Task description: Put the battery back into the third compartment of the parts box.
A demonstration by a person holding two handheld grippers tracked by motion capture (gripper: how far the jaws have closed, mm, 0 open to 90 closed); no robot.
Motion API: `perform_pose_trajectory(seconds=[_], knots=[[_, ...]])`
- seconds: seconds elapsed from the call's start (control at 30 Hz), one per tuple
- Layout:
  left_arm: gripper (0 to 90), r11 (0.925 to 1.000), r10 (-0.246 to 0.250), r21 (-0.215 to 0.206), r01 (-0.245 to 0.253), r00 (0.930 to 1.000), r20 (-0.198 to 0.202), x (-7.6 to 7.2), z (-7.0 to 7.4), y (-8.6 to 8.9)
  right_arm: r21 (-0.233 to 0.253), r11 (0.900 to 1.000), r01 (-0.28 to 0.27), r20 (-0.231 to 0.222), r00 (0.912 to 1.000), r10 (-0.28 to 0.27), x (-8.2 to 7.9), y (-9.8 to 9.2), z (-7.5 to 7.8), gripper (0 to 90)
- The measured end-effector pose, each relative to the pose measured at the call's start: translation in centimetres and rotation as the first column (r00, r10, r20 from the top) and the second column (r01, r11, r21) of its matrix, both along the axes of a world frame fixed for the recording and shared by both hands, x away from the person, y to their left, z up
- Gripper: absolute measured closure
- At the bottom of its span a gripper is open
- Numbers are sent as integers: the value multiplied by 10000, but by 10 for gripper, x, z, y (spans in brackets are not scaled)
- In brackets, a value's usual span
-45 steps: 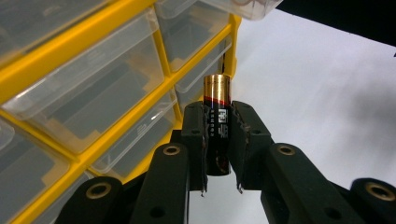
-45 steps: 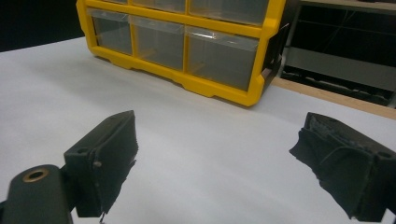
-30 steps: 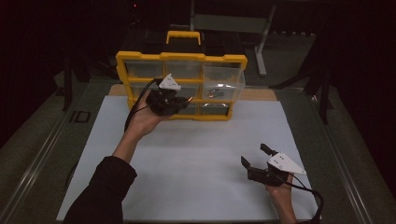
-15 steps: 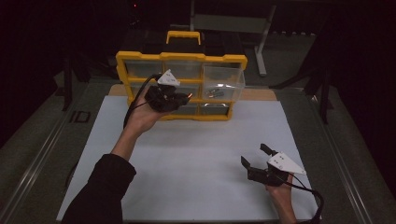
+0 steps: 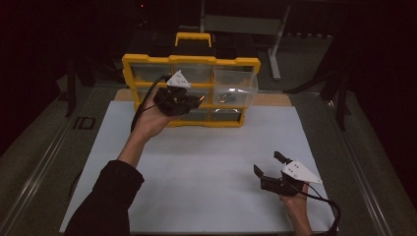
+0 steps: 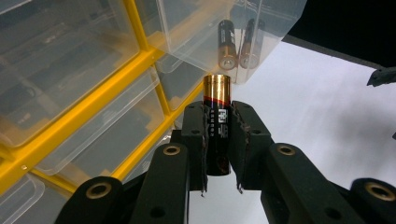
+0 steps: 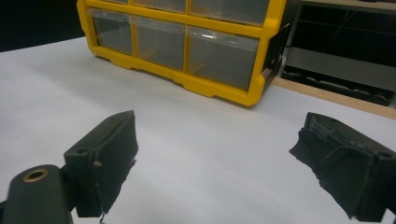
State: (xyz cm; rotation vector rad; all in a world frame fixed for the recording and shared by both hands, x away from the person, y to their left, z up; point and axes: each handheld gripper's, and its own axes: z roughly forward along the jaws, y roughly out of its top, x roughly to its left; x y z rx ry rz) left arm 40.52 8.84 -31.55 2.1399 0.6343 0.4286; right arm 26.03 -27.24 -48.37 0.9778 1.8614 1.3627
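Overhead, the left gripper (image 5: 189, 102) hovers at the front of the yellow organizer (image 5: 147, 61), beside its pulled-out drawer (image 5: 236, 84); the right gripper (image 5: 268, 164) rests well apart on the white mat (image 5: 206, 167), jaws spread wide. Up close, the left gripper (image 6: 218, 121) clamps a battery (image 6: 217, 100) just short of the drawer (image 6: 205, 28) holding two batteries (image 6: 226, 44). From the right gripper (image 7: 215, 154), the organizer (image 7: 219, 88) stands ahead, nothing between the parted jaws.

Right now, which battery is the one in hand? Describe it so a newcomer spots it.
Start at the yellow organizer at the table's far edge. In front of its pulled-out clear drawer the left tool grips one battery. It is the clamped one; the others lie inside the drawer.
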Motion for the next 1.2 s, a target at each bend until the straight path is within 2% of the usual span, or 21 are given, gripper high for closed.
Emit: perform_pose_trajectory(seconds=[0.43,0.63,0.8,1.2], knots=[[769,9995,-38,-298,47,9996,292,-1,12,0,-7,10000,5,9,10000,-5,0,0,0,115],[769,9978,-9,-664,38,9990,443,-2,20,-1,-20,10000,5,24,10000,-5,0,0,0,115],[769,9969,-34,-784,82,9982,602,-3,26,-3,-24,10000,14,27,10000,-14,0,0,0,115],[769,9939,179,-1101,-75,9955,931,-4,37,-5,-26,10000,15,22,10000,-15,0,0,0,115]])
